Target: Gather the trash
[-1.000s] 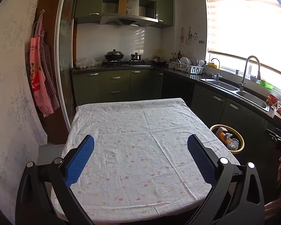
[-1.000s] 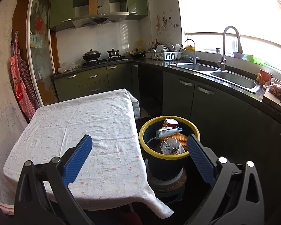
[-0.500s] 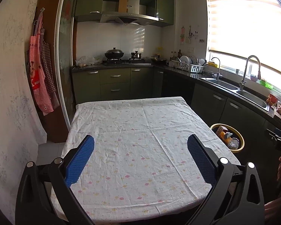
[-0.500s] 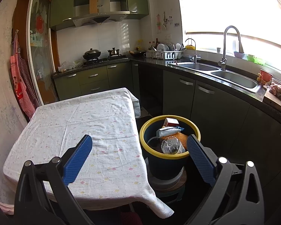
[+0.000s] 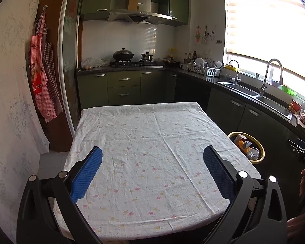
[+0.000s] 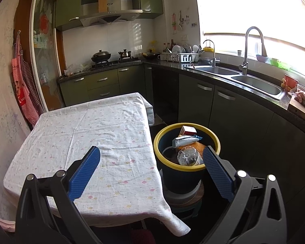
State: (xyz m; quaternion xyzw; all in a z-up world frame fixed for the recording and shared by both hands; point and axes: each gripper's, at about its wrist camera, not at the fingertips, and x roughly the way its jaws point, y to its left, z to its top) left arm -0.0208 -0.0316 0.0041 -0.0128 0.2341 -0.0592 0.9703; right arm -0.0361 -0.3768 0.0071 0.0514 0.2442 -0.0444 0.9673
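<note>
A dark bin with a yellow rim [image 6: 213, 137] stands on a stool right of the table. It holds trash: a small red and white box [image 6: 188, 130], a white tube [image 6: 185, 140], an orange net [image 6: 198, 146] and a clear plastic bottle [image 6: 188, 158]. The bin also shows in the left wrist view [image 5: 261, 149]. My left gripper [image 5: 152, 153] is open and empty above the table with its flowered white cloth [image 5: 148, 142]. My right gripper [image 6: 151, 152] is open and empty, above the table's right edge and the bin.
Dark green cabinets [image 6: 223, 105] and a counter with a double sink [image 6: 252, 81] run along the right. A stove with a wok [image 5: 123, 56] stands at the back. Aprons [image 5: 42, 77] hang on the left wall. The cloth's corner [image 6: 176, 225] hangs down near the stool.
Both views have shifted only slightly; the left view has drawn back a little from the table. Both grippers stay open and empty.
</note>
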